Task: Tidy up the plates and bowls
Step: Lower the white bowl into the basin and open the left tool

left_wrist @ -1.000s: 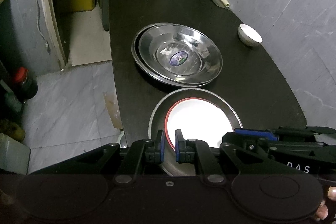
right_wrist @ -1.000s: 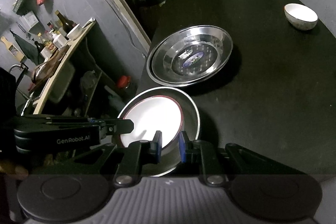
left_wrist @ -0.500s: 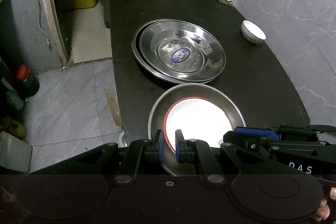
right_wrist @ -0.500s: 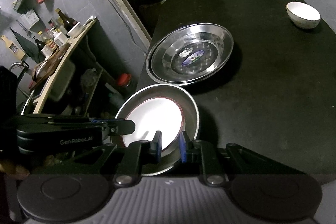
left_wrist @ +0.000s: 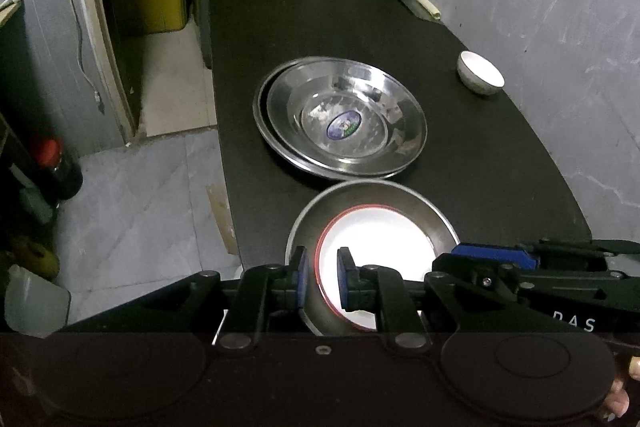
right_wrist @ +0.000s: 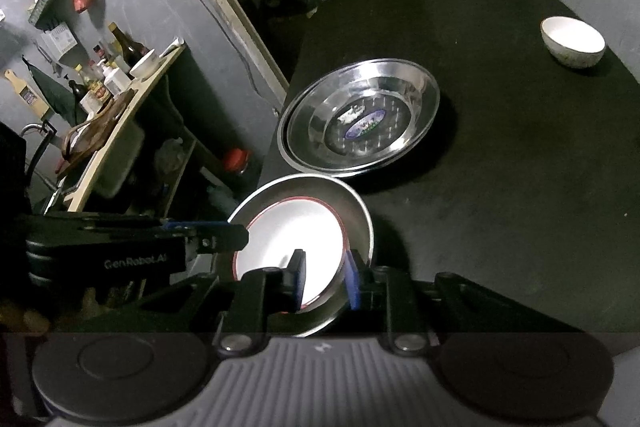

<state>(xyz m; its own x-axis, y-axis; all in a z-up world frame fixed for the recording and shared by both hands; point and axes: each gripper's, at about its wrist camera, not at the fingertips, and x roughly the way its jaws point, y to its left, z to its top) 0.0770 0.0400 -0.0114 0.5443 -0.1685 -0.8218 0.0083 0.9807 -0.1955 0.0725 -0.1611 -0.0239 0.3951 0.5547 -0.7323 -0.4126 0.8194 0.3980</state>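
Note:
A steel plate [left_wrist: 416,203] carrying a white red-rimmed plate [left_wrist: 380,239] is held above the near end of the black table [left_wrist: 500,155]. My left gripper [left_wrist: 322,277] is shut on its left rim. My right gripper [right_wrist: 326,279] is shut on its right rim; the plate pair also shows in the right wrist view [right_wrist: 296,231]. Two stacked steel dishes [left_wrist: 344,119] with a blue sticker sit mid-table, also in the right wrist view [right_wrist: 360,119]. A small white bowl [left_wrist: 480,73] sits at the far right, also in the right wrist view [right_wrist: 572,41].
A knife with a pale handle [left_wrist: 420,5] lies at the table's far right corner. Left of the table is tiled floor with a red-capped bottle [left_wrist: 56,167] and a yellow box [left_wrist: 156,3]. A shelf with bottles [right_wrist: 108,71] stands to the left.
Both grippers have lifted the held plate pair a little and carried it toward the stacked steel dishes. The table items have not moved.

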